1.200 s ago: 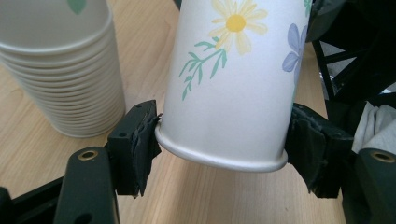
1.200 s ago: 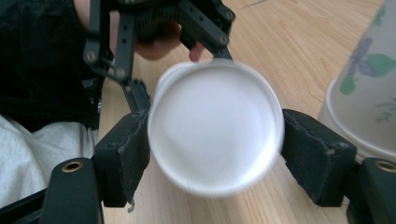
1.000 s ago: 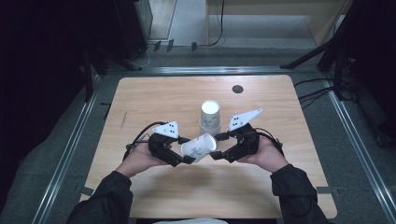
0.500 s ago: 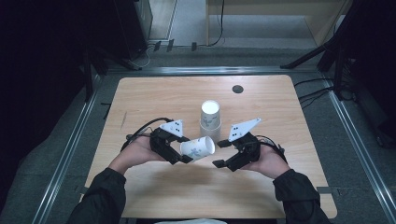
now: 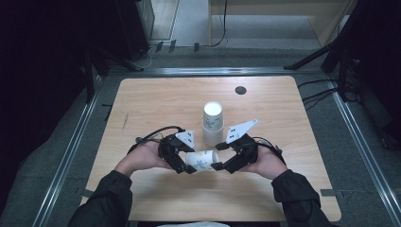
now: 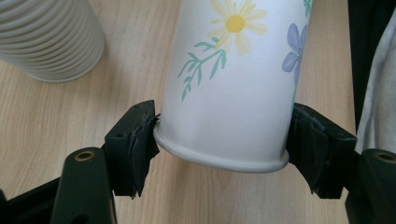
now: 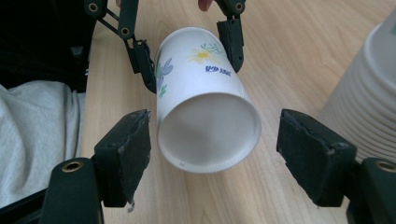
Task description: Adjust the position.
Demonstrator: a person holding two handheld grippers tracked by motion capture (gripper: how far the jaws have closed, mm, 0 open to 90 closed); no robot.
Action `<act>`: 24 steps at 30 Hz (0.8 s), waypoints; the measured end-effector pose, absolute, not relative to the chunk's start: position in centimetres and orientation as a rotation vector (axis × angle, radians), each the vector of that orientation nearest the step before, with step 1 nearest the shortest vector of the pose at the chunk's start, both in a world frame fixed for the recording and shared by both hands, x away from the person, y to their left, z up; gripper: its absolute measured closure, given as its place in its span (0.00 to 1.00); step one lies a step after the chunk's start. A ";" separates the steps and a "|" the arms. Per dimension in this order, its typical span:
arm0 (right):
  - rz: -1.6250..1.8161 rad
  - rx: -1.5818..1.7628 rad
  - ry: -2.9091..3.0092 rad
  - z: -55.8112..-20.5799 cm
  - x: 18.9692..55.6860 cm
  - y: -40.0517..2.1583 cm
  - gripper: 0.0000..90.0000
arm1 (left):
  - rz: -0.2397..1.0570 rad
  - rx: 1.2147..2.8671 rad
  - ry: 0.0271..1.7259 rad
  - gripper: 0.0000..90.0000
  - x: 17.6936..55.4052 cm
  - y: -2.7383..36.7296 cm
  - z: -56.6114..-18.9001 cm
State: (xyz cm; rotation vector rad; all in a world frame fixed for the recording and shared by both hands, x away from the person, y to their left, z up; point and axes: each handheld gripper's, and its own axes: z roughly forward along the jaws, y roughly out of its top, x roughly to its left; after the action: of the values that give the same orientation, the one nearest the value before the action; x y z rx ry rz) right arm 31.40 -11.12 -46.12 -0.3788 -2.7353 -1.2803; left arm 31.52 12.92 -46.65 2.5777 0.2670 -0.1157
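A white paper cup with a flower print [image 5: 202, 160] lies on its side just above the table between my two grippers. My left gripper [image 5: 189, 163] has its pads on both sides of the cup's base rim [image 6: 224, 161]; its jaws have just been opening a little, with the cup still between them and touching both pads. My right gripper [image 5: 219, 164] faces the cup's open mouth [image 7: 208, 135]. Its jaws [image 7: 212, 144] stand open on either side of the mouth, with a gap on each side.
A stack of ribbed white cups [image 5: 213, 122] stands upright on the wooden table [image 5: 156, 104] just behind the grippers, close to the right gripper's jaw [image 7: 369, 102]. A small black disc [image 5: 240, 90] sits near the far edge. The person's sleeves reach in from the near edge.
The cup and both grippers have drifted slightly toward the near edge. The right gripper has backed off a little from the cup's mouth.
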 end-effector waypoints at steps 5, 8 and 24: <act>-1.248 -0.359 -2.725 -46.6 31.7 -10.3 0.30 | -0.110 2.591 0.250 0.32 31.4 12.5 -46.6; -1.232 -0.357 -2.744 -46.8 31.7 -10.0 0.30 | -0.105 2.586 0.257 0.32 31.5 12.6 -46.6; -1.197 -0.319 -2.734 -46.9 31.4 -9.0 0.39 | -0.107 2.542 0.281 0.13 31.4 12.8 -46.2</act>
State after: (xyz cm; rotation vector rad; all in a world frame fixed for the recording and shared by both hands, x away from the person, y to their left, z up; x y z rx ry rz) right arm 31.41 -8.97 -46.93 -0.3187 -2.7344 -1.1971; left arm 31.35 12.79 -46.22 2.5417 0.2809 -0.1069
